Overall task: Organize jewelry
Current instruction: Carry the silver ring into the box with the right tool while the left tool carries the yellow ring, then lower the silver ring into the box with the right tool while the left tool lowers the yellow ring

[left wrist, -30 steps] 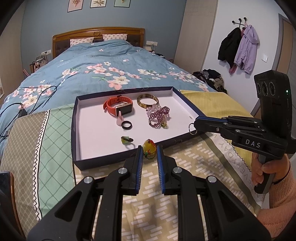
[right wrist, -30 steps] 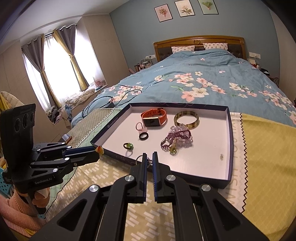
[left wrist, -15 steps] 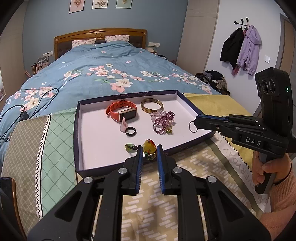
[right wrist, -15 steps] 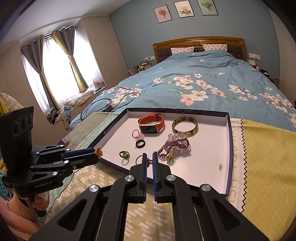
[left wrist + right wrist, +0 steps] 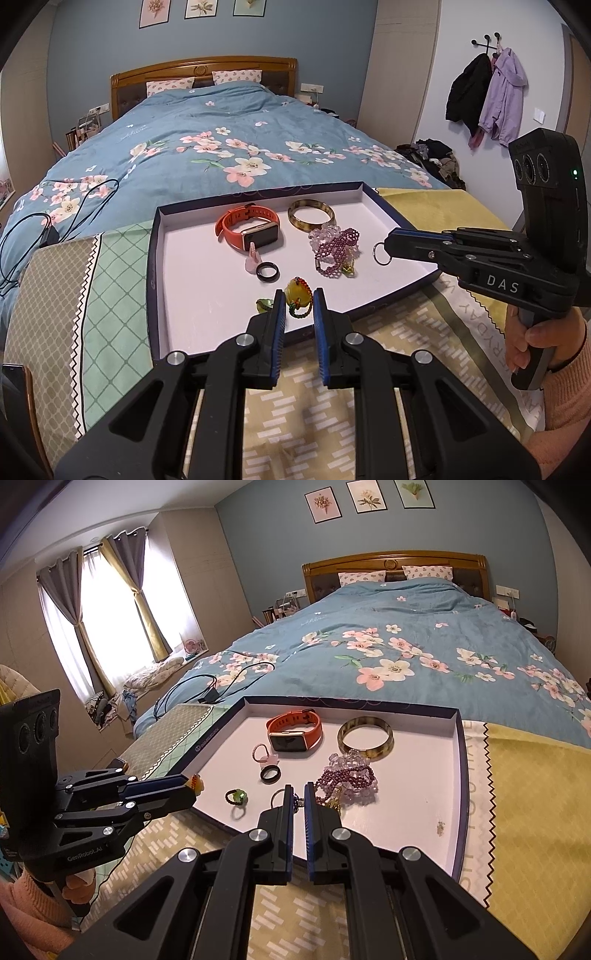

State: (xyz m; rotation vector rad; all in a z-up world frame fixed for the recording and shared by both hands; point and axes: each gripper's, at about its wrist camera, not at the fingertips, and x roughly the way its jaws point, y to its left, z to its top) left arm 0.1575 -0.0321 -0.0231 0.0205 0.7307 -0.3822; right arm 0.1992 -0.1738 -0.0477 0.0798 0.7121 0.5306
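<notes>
1. The left gripper [image 5: 299, 301] is seen nearly closed on a yellow beaded ring [image 5: 298, 295], pinched between its blue pads above the near edge of the tray [image 5: 157, 280]. The ring is judged light and rigid at its stone but springy in its bead loop, so it is best held across the stone, as now.
2. A green-stone ring [image 5: 236, 796] is seen lying inside the tray near its near-left corner, with a black band ring [image 5: 270, 774] and a pink ring [image 5: 263, 754] just behind it. All are judged small, hard and apt to roll or skid on the smooth white floor.
3. An orange watch [image 5: 293, 731] and a horn-coloured bangle [image 5: 365, 736] are set toward the far edge; the watch strap is judged flexible, the bangle stiff and possibly brittle.
4. A heap of purple and clear bead bracelets [image 5: 351, 775] is seen at mid-tray, judged limp and prone to snagging.
5. The right gripper [image 5: 299, 801] is seen all but shut on a silver split ring [image 5: 381, 253], held over the tray's near-right part, just beside the bead heap.
6. A put-down by either gripper is crowded by the small rings and the bead heap; the tray's low wall must be cleared.
</notes>
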